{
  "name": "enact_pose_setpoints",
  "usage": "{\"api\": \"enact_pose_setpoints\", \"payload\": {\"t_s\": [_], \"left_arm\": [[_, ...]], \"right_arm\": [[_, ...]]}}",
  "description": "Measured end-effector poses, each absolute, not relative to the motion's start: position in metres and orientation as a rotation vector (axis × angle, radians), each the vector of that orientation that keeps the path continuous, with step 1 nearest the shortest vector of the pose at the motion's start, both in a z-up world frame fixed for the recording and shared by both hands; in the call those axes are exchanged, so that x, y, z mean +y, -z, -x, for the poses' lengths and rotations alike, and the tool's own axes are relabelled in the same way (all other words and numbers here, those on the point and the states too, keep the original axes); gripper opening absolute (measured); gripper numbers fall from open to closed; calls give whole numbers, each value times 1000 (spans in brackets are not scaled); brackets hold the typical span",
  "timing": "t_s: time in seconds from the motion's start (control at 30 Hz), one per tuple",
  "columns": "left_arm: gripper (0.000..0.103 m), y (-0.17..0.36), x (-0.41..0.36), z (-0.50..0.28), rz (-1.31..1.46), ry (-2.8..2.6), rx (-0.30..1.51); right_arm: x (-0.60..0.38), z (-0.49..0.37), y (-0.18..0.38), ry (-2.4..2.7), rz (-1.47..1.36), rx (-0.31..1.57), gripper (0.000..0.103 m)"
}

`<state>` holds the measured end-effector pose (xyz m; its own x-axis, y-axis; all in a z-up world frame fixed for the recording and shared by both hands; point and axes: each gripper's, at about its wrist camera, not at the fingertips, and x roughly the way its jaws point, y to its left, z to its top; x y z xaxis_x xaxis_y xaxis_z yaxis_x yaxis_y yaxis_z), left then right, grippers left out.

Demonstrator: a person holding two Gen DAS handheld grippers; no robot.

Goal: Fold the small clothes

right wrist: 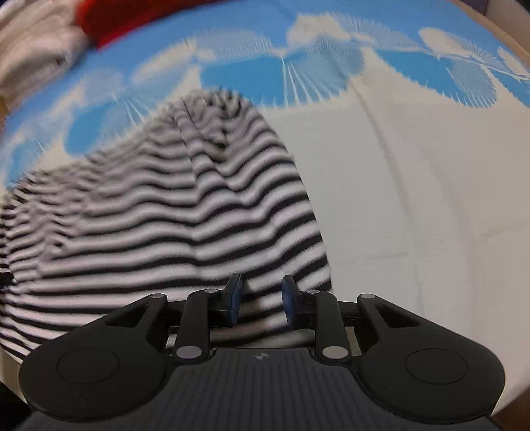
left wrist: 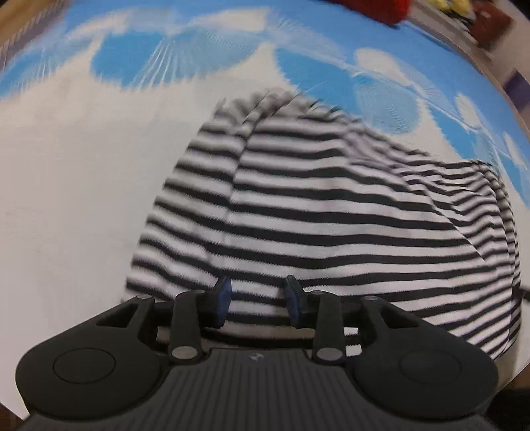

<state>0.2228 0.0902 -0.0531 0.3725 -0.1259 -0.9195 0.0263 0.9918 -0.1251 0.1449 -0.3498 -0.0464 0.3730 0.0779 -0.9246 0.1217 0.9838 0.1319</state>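
A black-and-white striped garment [left wrist: 314, 212] lies on a blue-and-white patterned cloth, bunched toward its far end. My left gripper [left wrist: 258, 303] is open, with its blue pads over the garment's near left edge and striped fabric showing between them. The same garment [right wrist: 165, 215] fills the left of the right wrist view. My right gripper [right wrist: 261, 298] is open over the garment's near right edge, with striped fabric between its pads. Both views are blurred by motion.
The blue-and-white cloth [left wrist: 82, 165] covers the surface, with white areas beside the garment [right wrist: 414, 199]. A red item [right wrist: 132, 20] and pale fabric [right wrist: 29, 39] lie at the far edge. Dark red items [left wrist: 490, 23] sit at the far right.
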Motion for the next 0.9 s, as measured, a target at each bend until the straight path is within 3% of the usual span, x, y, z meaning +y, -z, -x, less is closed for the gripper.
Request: {"api": "enact_pose_setpoints", "payload": {"t_s": [0.4,0.7,0.9], "left_arm": [[39,-8,101,-142,33,149,856],[38,6,131,-75,82,71,838],[36,21,162,-63,317,-26,882]], "right_arm": [[-357,-120,10,15,-219,1043,28],[-371,-96,-11,-29,-293,970,29],[-383,-96,-15,-10,-286,948,29]]}}
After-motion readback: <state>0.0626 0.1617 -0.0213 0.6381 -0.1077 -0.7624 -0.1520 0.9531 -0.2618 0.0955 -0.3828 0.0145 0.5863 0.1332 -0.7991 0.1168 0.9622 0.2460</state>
